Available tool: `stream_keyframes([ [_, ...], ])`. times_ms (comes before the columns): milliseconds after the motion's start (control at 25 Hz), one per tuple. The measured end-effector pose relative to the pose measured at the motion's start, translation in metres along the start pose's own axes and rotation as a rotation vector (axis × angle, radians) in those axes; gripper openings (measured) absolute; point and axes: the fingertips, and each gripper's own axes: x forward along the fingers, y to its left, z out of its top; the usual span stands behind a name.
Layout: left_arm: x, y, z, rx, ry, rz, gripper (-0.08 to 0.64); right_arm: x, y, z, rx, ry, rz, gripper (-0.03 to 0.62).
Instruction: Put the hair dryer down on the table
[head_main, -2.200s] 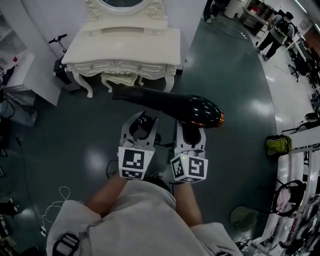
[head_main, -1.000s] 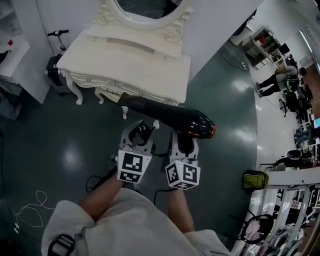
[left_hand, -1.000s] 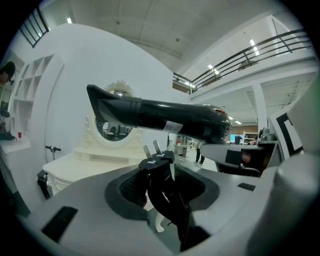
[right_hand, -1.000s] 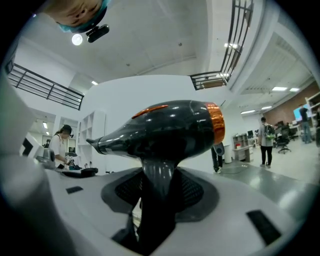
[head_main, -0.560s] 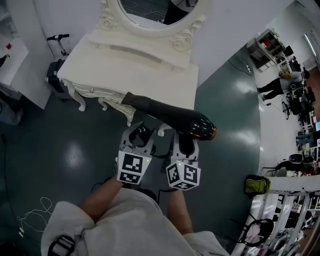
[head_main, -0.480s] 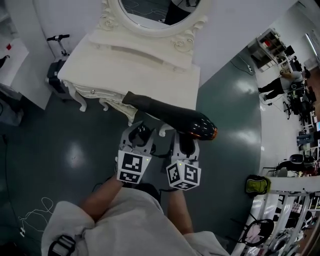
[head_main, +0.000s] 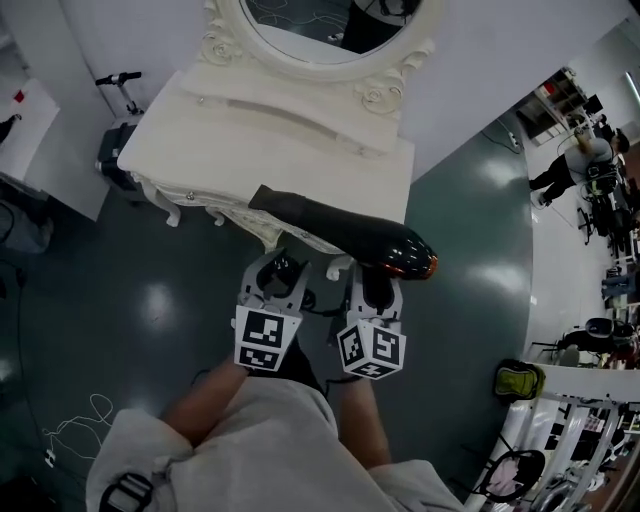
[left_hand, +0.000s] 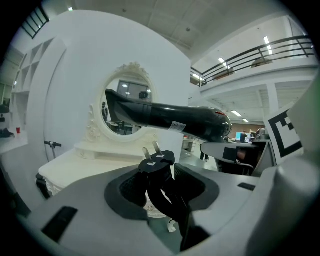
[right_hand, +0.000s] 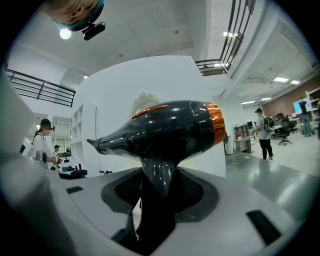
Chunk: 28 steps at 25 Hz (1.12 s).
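A black hair dryer (head_main: 345, 229) with an orange ring at its back end hangs level in the air, its nozzle out over the front edge of the cream dressing table (head_main: 250, 140). My right gripper (head_main: 375, 283) is shut on the dryer's handle (right_hand: 159, 185), seen between the pads in the right gripper view. My left gripper (head_main: 279, 277) sits just left of it, shut on the black power plug (left_hand: 156, 164), whose two metal prongs point up and whose cord runs down between the jaws. The dryer (left_hand: 165, 117) crosses the left gripper view in front of the oval mirror (left_hand: 125, 110).
The dressing table carries an ornate oval mirror (head_main: 320, 25) against a white wall. A scooter (head_main: 118, 130) stands left of the table. Dark green floor (head_main: 120, 290) lies below me, with white cable (head_main: 75, 425) at lower left. People stand far right (head_main: 580, 160).
The table has come closer beneath the dryer: its nozzle now reaches over the front edge. Both grippers keep their holds and their spacing.
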Motion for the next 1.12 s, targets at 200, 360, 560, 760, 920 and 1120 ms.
stream_keyframes([
  [200,0.036,0.019,0.013,0.024,0.020,0.032,0.164,0.047,-0.005,0.002,0.027,0.011,0.028,0.187],
  [360,0.067,0.026,0.021,0.043,0.032,0.060,0.164,0.082,-0.015,0.003,0.038,0.018,0.053,0.187],
  [560,0.103,0.033,0.027,0.057,0.051,0.082,0.164,0.118,-0.035,0.000,0.065,0.036,0.066,0.187],
  [760,0.130,0.038,0.027,0.052,0.077,0.110,0.164,0.152,-0.051,-0.007,0.090,0.083,0.081,0.187],
  [920,0.136,0.050,0.025,0.053,0.103,0.135,0.164,0.168,-0.044,-0.015,0.105,0.119,0.106,0.187],
  [1120,0.143,0.084,0.022,0.037,0.113,0.179,0.164,0.198,-0.023,-0.026,0.119,0.152,0.138,0.187],
])
